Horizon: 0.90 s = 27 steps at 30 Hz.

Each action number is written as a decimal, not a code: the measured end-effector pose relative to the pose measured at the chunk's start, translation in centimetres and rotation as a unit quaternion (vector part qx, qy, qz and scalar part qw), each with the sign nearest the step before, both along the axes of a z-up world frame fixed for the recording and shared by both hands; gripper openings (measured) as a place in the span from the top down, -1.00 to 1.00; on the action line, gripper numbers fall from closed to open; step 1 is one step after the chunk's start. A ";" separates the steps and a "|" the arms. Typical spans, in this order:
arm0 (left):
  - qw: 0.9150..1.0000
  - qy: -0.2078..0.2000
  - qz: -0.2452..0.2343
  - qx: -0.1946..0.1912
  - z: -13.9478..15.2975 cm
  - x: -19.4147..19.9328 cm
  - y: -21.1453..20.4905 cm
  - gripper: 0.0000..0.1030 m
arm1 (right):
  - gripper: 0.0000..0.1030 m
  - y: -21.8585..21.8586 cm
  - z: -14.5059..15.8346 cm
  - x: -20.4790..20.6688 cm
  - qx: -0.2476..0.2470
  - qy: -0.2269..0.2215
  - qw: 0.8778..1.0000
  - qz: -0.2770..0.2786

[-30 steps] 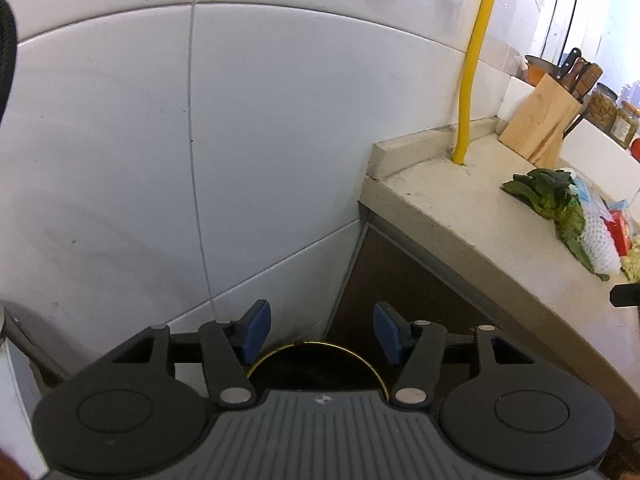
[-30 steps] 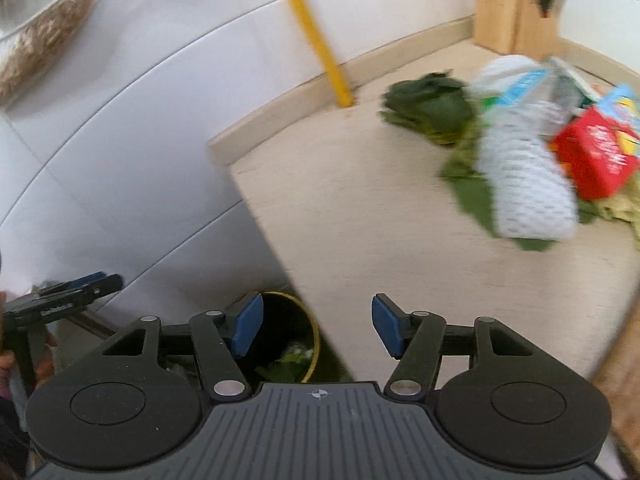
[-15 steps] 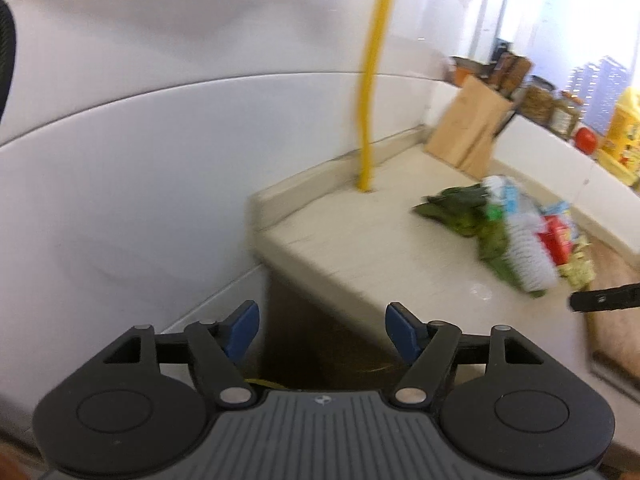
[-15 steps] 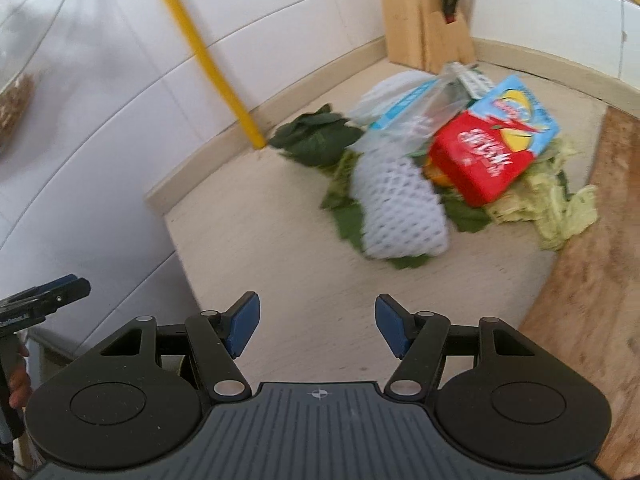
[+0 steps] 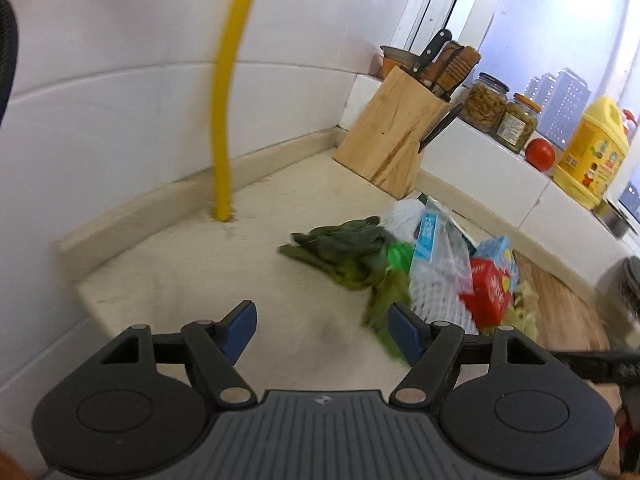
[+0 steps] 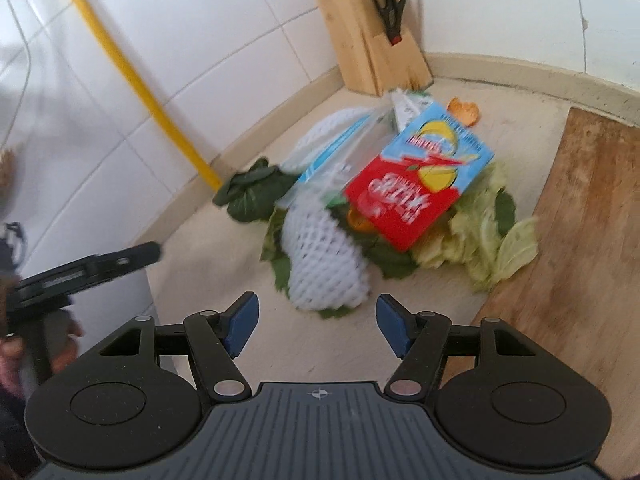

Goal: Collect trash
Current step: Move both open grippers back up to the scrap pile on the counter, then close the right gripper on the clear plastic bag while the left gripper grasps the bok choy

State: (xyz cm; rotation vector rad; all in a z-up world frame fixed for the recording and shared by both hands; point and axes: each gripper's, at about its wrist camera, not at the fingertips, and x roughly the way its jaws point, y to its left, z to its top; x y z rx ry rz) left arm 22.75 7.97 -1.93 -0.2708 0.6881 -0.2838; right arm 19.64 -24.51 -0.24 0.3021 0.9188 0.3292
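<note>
Right black two-finger gripper with blue pads: spread wide, empty, above beige stone counter. White foam-net fruit sleeve at 12 o'clock, just beyond pads. Red-and-blue juice carton at 1 o'clock on green leaf scraps. Left black two-finger gripper: spread, empty; same trash pile at 2 o'clock. Wooden knife block behind.

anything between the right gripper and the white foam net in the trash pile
Nothing. In the right wrist view, only bare counter lies between the open right gripper and the white foam net just ahead of its fingertips.
</note>
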 end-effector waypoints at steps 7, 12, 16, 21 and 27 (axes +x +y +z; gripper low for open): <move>0.998 0.031 0.022 -0.044 -2.1 4.6 -2.4 -0.36 | -0.42 -1.9 0.5 0.7 0.000 -0.006 1.000 -0.010; 0.998 0.035 0.020 -0.051 -3.2 7.3 -3.5 -0.36 | -0.42 -2.9 0.9 1.0 -0.011 -0.006 0.999 -0.037; 0.997 0.034 0.000 -0.071 -3.3 9.4 -4.3 -0.36 | -0.44 -3.4 1.4 1.4 -0.015 -0.006 0.998 -0.057; 0.997 0.035 -0.006 -0.072 -3.9 11.4 -5.0 -0.47 | -0.45 -2.3 1.6 3.0 -0.019 -0.004 0.998 -0.062; 0.998 0.034 -0.003 -0.059 -4.7 12.8 -4.8 0.06 | -0.47 0.8 1.8 5.4 -0.011 -0.004 0.999 -0.034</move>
